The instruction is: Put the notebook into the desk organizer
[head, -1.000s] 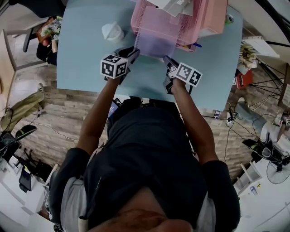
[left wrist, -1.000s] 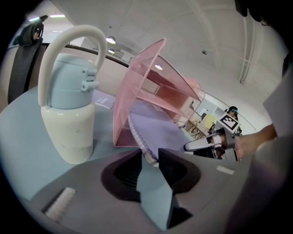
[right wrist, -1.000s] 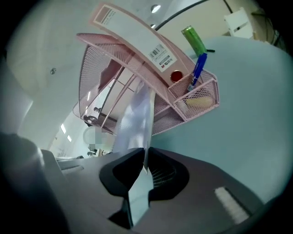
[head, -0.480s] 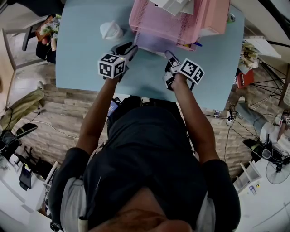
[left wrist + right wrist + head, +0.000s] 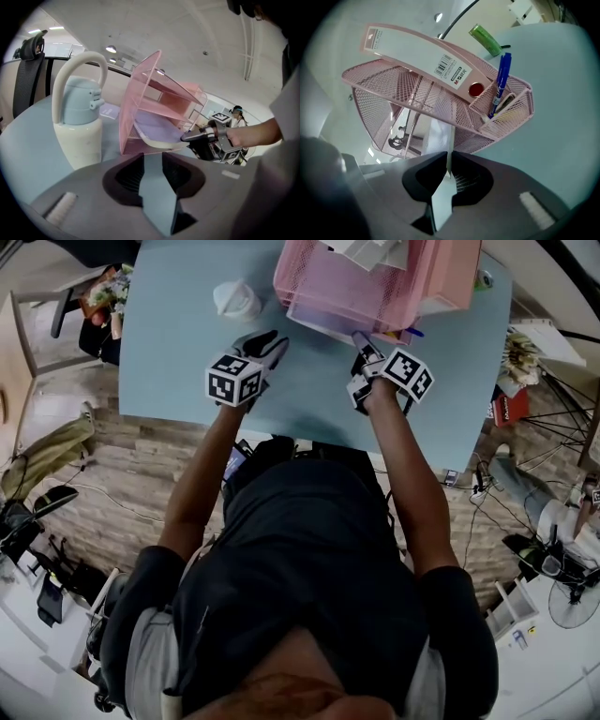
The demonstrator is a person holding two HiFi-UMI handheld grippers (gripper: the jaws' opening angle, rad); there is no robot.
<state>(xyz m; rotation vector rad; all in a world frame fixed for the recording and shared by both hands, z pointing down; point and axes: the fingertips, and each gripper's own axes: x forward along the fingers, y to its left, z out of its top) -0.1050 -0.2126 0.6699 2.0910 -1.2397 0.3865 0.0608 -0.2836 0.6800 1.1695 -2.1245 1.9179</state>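
The lavender notebook (image 5: 157,127) lies in the bottom tier of the pink mesh desk organizer (image 5: 140,89), with its near edge sticking out. My right gripper (image 5: 194,137) is shut on that edge, and the thin pale edge shows between its jaws in the right gripper view (image 5: 449,161). From the head camera only a pale strip of the notebook (image 5: 323,323) shows under the organizer (image 5: 375,292), with the right gripper (image 5: 359,337) at its front. My left gripper (image 5: 272,339) hovers left of the organizer, jaws almost together and holding nothing (image 5: 152,161).
A white and pale blue jug (image 5: 79,122) with a loop handle stands left of the organizer (image 5: 234,298). A pink file box (image 5: 426,61) lies on top and a blue pen (image 5: 500,84) stands in the side pocket. A green marker (image 5: 485,40) lies behind.
My right gripper has moved toward the organizer and a little to the right with the notebook. Less of the lavender cover shows outside the tray now. The left gripper has barely moved.
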